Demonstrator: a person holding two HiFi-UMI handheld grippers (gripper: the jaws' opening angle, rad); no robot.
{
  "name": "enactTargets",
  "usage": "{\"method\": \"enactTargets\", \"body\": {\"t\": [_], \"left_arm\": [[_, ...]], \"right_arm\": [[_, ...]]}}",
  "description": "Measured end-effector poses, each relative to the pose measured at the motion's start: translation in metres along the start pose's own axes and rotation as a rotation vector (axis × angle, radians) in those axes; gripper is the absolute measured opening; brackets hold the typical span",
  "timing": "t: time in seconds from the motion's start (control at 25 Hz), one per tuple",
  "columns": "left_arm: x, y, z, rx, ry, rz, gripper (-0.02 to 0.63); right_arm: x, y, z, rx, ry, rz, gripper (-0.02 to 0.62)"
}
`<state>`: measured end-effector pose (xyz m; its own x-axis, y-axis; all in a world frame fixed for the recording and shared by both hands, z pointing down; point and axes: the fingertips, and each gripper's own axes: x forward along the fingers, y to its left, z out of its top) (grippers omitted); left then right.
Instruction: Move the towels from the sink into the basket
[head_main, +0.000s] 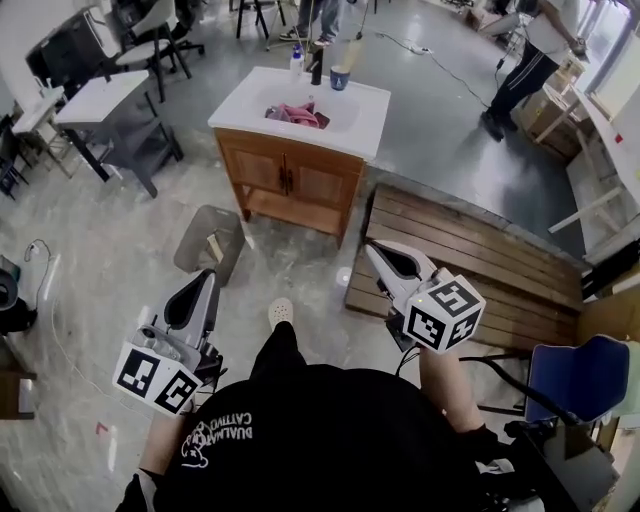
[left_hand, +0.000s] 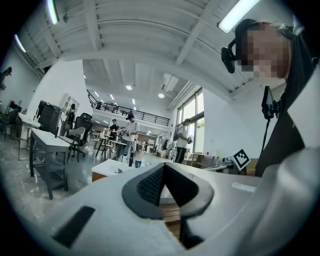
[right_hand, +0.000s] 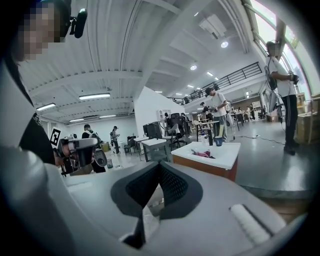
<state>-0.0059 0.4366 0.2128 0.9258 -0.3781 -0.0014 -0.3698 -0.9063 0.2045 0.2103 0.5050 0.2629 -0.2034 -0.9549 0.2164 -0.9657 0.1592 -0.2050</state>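
Pink towels (head_main: 297, 113) lie bunched in the basin of a white sink (head_main: 365, 105) on a wooden cabinet, far ahead of me. A dark mesh basket (head_main: 210, 243) stands on the floor left of the cabinet. My left gripper (head_main: 208, 277) hovers just short of the basket, jaws together and empty. My right gripper (head_main: 373, 251) hangs over the near edge of a wooden pallet, also shut and empty. In the right gripper view, the towels (right_hand: 202, 154) and sink (right_hand: 225, 154) show beyond the closed tips (right_hand: 160, 164). The left gripper view shows the sink (left_hand: 111, 168) past its closed tips (left_hand: 164, 166).
A slatted wooden pallet (head_main: 480, 260) lies right of the cabinet. A bottle (head_main: 297, 62) and a blue cup (head_main: 340, 77) stand on the sink's back edge. Tables and chairs (head_main: 100, 100) fill the left; a blue chair (head_main: 575, 375) sits at my right. People stand at the back.
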Motion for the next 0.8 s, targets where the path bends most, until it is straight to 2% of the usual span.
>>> {"method": "enactTargets", "body": {"t": [0.16,0.4,0.56,0.8], "left_arm": [[0.039,0.030,0.004,-0.011,0.015,-0.024,0.006],[0.110,0.105,0.012,-0.066,0.032,-0.045,0.006],[0.163,0.158,0.034,-0.072,0.030,-0.074,0.006],[0.227,0.228,0.069,-0.055,-0.007,-0.129,0.006]], "right_arm": [[0.031,-0.025,0.001,0.052,0.017,-0.002,0.006],[0.116,-0.071,0.018,0.051,0.058,-0.012,0.006],[0.173,-0.099,0.053,0.052,0.048,-0.024,0.006],[0.227,-0.134,0.104,0.066,-0.032,-0.078,0.006]]}}
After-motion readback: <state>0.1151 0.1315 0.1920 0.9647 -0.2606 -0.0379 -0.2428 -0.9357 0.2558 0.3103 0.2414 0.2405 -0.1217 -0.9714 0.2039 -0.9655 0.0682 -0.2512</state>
